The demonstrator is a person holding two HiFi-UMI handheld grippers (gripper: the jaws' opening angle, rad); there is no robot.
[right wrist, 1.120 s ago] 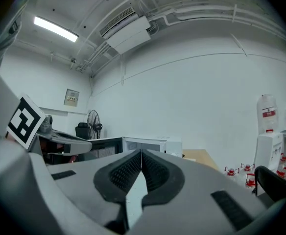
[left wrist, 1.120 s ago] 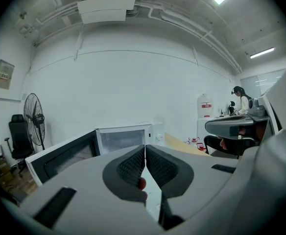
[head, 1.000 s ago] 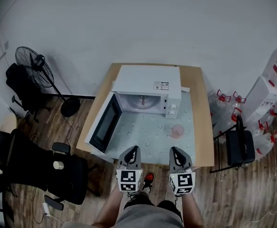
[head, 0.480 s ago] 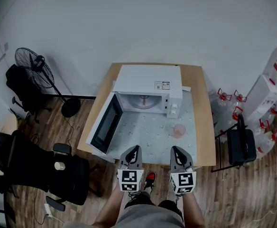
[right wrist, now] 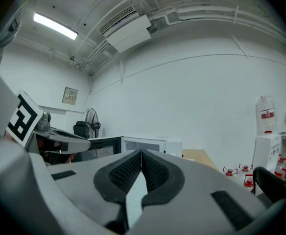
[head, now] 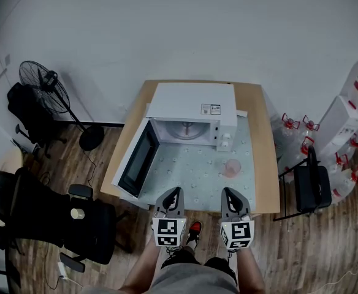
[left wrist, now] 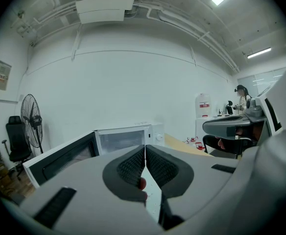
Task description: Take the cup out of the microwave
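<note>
A pale pink cup [head: 230,168] stands on the light mat in front of the microwave's control panel, outside the oven. The white microwave [head: 191,111] has its door [head: 136,161] swung open to the left, and only a glass turntable [head: 184,131] shows inside. At the table's near edge my left gripper [head: 174,192] and right gripper [head: 227,193] are side by side, both shut and empty. In the left gripper view the jaws [left wrist: 145,148] meet with the microwave [left wrist: 128,137] beyond; a pink sliver of the cup [left wrist: 142,183] peeks behind the pads. The right gripper view shows jaws [right wrist: 141,152] closed too.
The wooden table [head: 263,164] carries a pale mat [head: 191,176]. A black chair [head: 311,188] and water bottles [head: 289,127] stand to the right. At left stand a floor fan [head: 47,84] and black office chairs [head: 50,216]. The open door overhangs the table's left side.
</note>
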